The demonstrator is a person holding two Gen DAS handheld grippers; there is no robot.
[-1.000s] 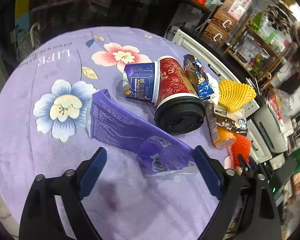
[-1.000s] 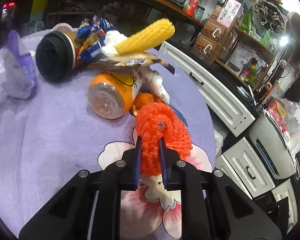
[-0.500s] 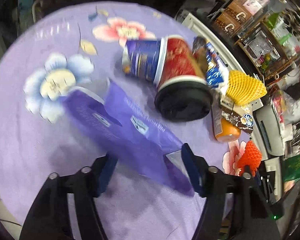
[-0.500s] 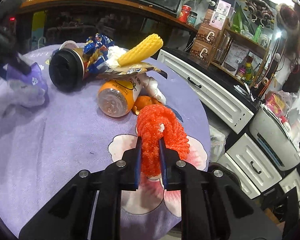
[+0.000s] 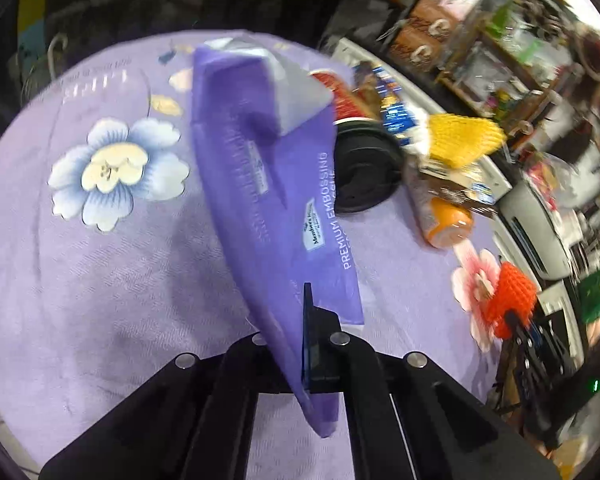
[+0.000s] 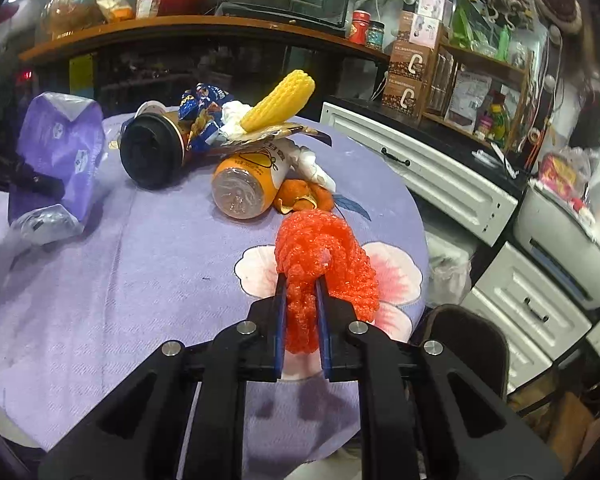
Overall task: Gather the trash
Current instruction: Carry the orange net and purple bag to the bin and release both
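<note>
Left gripper (image 5: pixel 296 344) clamped on a flat purple plastic wrapper (image 5: pixel 268 184), long axis running forward beyond its jaws, right gripper (image 6: pixel 300 320) pinching orange foam fruit netting (image 6: pixel 320 256), upright between its jaws.

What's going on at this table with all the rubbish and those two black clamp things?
Someone is clearing trash off a purple flowered tablecloth with a handheld gripper in each hand. The left gripper is shut on a purple plastic wrapper, held up off the cloth. The right gripper is shut on an orange foam net. A pile remains on the table: a tipped coffee cup, an orange bottle, a yellow foam net, snack wrappers and peel.
</note>
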